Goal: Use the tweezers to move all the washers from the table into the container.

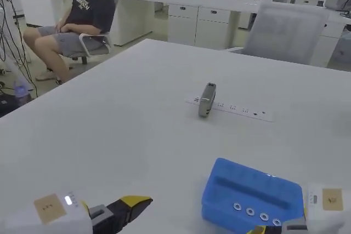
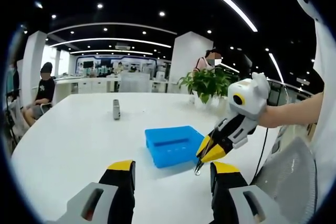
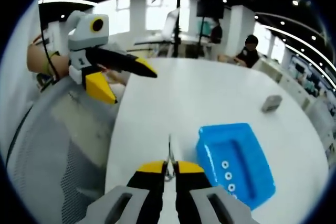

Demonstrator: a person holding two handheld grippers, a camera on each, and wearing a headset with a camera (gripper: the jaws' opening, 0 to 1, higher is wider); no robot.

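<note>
- Four washers [image 1: 250,211] lay in a row inside the blue container [image 1: 219,190], which sat on the white desk [image 1: 109,124] toward the person's right; the task's things were thus gathered in the tray.
- Right tool [image 3: 169,167]: jaws pressed together, clamped on the tweezers [image 3: 169,150] near their rear end. This left the thin points projecting forward for fine pick-up.
- Tweezer points hung over bare desk just beside the container's near wall, probably so the tray stayed in easy reach for each drop.
- Left tool [image 2: 173,167]: jaws apart and holding nothing. It was held off to the left, well apart from the container, presumably to keep the working side free.
- Power strip [image 1: 241,109] with a grey block [image 1: 207,100] standing on it lay farther back on the desk, apart from the work; a seated person [image 1: 82,15] was beyond the desk's far corner.
- Hard to make out: the tweezer points were too thin to show whether they gripped a washer.
- Whether any washer lay on the desk could not be told at this resolution.
- Cut off: in the head view the bottom edge cropped the right tool, which also covered the container's near right corner.
</note>
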